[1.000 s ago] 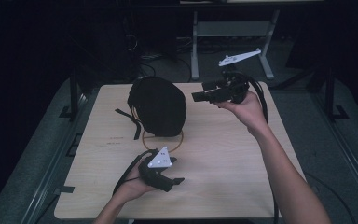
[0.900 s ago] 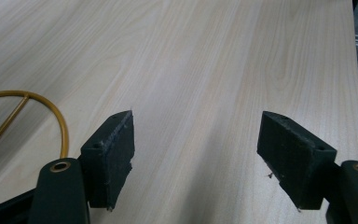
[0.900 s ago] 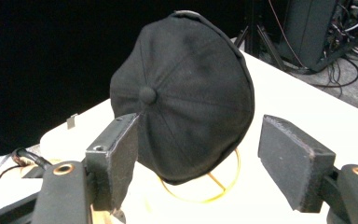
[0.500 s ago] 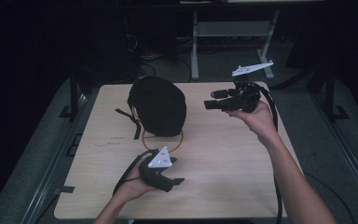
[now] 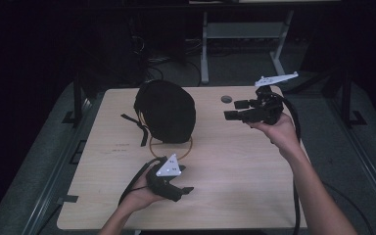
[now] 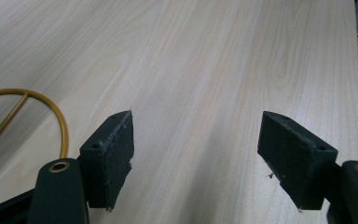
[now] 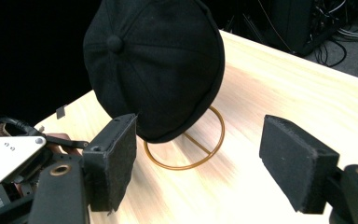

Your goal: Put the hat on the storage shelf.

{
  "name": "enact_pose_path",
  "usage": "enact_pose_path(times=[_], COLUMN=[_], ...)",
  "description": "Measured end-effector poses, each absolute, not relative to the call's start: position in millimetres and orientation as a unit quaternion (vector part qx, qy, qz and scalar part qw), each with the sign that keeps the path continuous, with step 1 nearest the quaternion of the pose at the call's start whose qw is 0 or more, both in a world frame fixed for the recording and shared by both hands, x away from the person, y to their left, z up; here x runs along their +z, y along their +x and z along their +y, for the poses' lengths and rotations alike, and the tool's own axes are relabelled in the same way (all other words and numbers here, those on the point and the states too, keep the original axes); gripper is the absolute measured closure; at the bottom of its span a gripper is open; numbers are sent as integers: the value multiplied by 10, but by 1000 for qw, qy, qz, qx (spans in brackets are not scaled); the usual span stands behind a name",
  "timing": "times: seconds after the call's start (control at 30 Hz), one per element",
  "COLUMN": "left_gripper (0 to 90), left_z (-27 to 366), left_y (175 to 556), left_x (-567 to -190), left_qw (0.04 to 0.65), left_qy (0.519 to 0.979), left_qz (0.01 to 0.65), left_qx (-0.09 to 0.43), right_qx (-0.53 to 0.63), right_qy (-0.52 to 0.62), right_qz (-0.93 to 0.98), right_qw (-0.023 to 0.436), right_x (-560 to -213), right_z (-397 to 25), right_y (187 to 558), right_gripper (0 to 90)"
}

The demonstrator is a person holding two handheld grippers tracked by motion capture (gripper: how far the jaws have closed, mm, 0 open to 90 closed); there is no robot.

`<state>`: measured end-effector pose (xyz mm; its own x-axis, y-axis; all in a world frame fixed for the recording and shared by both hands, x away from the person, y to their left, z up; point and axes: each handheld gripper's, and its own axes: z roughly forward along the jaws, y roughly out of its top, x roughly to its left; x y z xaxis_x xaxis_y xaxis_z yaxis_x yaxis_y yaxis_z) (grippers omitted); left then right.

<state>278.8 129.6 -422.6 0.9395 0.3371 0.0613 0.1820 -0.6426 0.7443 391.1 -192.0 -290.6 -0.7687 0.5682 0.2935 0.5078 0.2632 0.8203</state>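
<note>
Two grippers are held over a pale wooden table (image 5: 254, 196), the largest thing in the high view; on its far left part sits a black cap (image 5: 166, 110), perched on a thin gold wire stand (image 5: 170, 147) whose ring base lies flat on the wood; the cap's strap hangs down its left side. The right forearm reaches in from the bottom right and rises toward the far right of the table, the hand (image 5: 279, 132) cupped under the right gripper (image 5: 232, 110), which is lifted above the table and points left toward the cap, well apart from it; its jaws stand wide apart with nothing between them, and in the right gripper view the cap and stand show beyond them. The left hand (image 5: 142, 196) lies low at the near edge, palm up under the left gripper (image 5: 188, 188), which points right, just in front of the stand's ring; its jaws are likewise spread wide and hold nothing, only bare wood between them. A small dark disc (image 5: 226, 99) sits in the table's far side. A faint line of print on the table, left of the stand, is too small to read.
</note>
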Motion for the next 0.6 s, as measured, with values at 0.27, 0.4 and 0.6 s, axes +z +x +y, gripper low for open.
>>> enact_pose_path(times=[0.27,0.4,0.6], left_gripper=[267,267,267], left_z=[1292,1295,1297], left_y=[2787,2790,2787], left_x=[-4238,-4252,-4250], left_qw=[396,394,399], left_qy=[902,902,900], left_qz=[146,147,151], left_qx=[96,94,92], right_qx=[506,506,504], right_qy=[351,354,365], right_qz=[787,786,783], right_qw=[28,26,21], right_x=[-3025,-3072,-3189], right_z=[-2074,-2126,-2232], right_y=[3871,3846,3797], right_gripper=[266,265,261])
